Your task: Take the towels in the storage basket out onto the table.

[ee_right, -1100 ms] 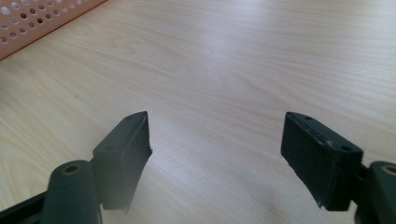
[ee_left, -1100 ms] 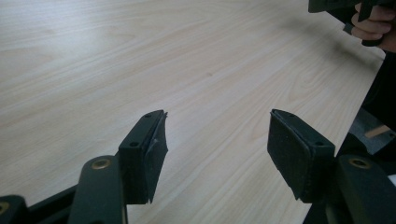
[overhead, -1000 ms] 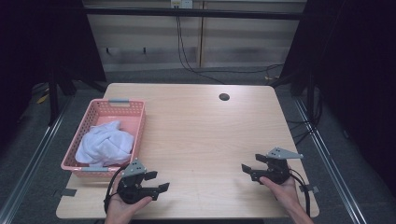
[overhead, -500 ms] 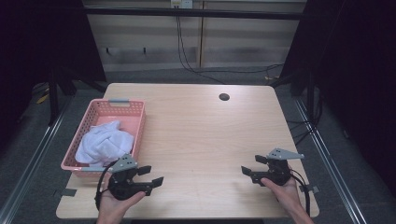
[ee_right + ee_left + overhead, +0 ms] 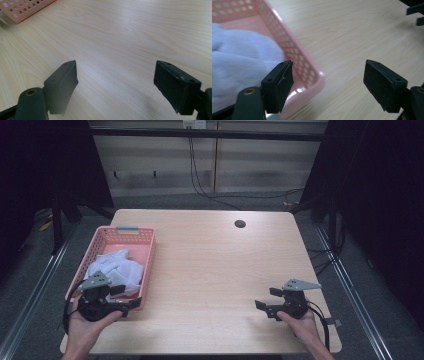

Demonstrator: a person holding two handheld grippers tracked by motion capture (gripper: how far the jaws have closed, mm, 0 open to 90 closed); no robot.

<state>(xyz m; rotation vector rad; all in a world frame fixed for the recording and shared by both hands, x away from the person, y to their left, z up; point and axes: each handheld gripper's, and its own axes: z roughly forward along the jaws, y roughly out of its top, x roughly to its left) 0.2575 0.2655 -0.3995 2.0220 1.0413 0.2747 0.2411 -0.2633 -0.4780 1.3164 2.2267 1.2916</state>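
The left gripper [image 5: 117, 297] is hovering at the near right corner of the pink basket [image 5: 145, 251], its jaws standing wide apart with nothing between them; they have just been opening further. In the left gripper view one jaw is sitting over the white cloth [image 5: 239, 60] inside the basket [image 5: 294, 56] while the other is hanging over the bare table [image 5: 352, 37], so the basket's corner wall is lying between the two without touching either. The basket is resting at the left edge of the wooden table [image 5: 215, 265], its long axis running from the near side toward the far side, with a grey handle at the far end. The cloth [image 5: 117, 270] is lying crumpled in the nearer half of the basket, with no clear long axis. The right gripper [image 5: 265, 302] is resting low over the near right part of the table, well apart from the basket, pointing toward the left, its jaws spread wide and empty over bare wood [image 5: 120, 37]
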